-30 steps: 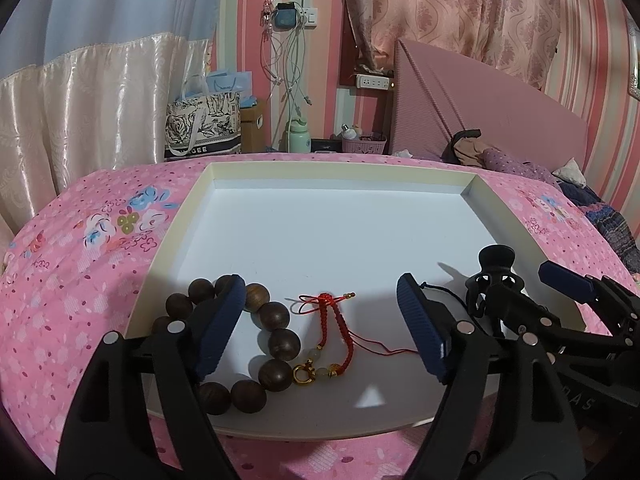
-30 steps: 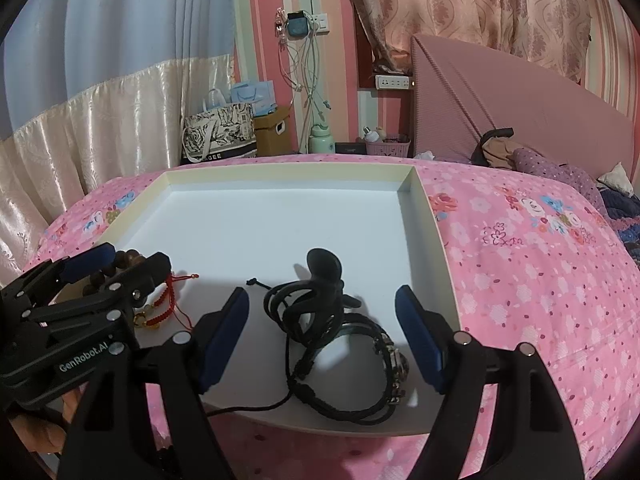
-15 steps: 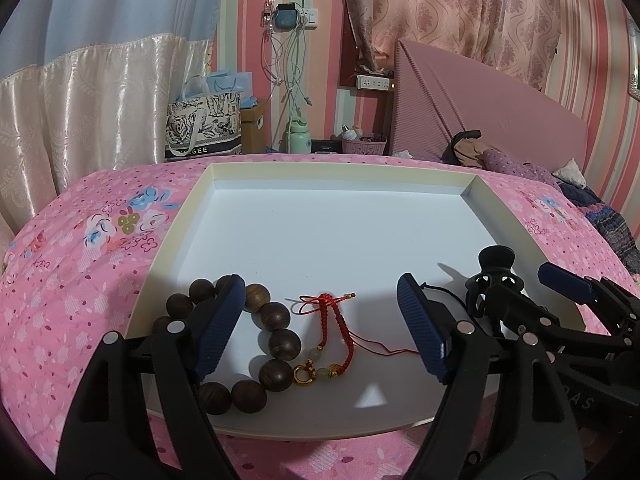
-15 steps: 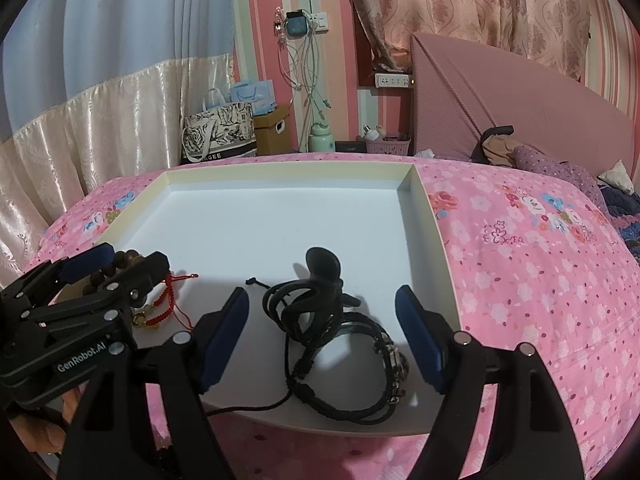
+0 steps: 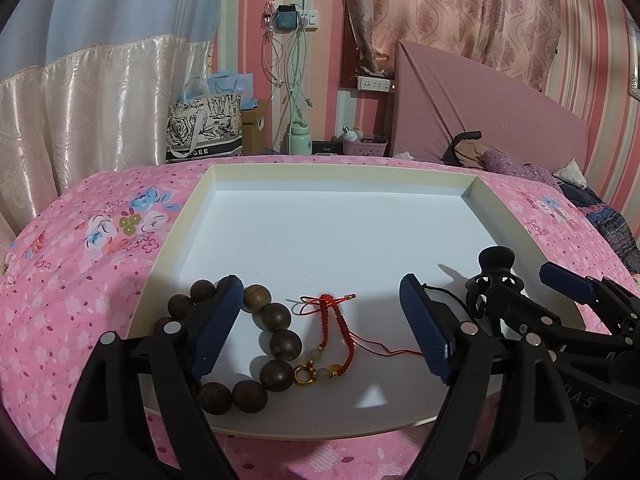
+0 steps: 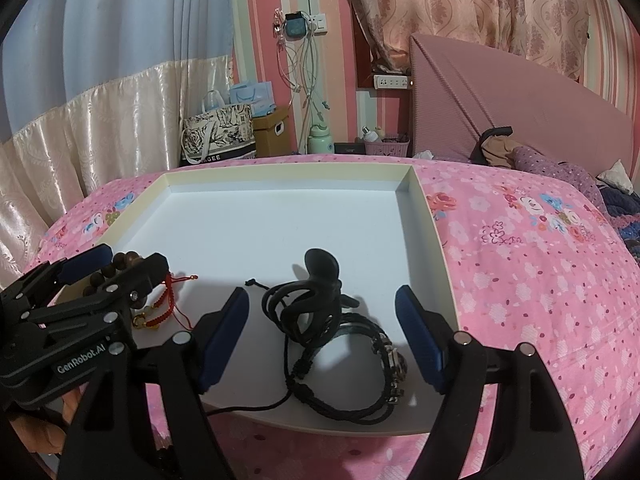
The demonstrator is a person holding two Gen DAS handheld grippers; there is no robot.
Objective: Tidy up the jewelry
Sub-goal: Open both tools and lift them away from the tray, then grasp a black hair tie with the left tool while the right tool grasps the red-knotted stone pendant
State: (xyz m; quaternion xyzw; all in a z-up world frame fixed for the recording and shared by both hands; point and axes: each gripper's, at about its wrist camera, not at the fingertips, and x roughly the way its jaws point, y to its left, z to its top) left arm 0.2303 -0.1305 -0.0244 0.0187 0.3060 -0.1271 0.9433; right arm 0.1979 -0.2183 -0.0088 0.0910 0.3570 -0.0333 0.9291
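both tools agape — left tool over red bracelet, right tool over black cords

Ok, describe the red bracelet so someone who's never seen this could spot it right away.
Find the white tray on the pink bedspread. Near its front edge, left of centre, the red bracelet lies just right of the brown wooden beads. It is the only thin red cord, with small gold and pale beads.

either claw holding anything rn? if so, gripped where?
Nothing held. Left claw is open above the red cord bracelet; right claw is open over the black bracelets. Both sit untouched in the tray.
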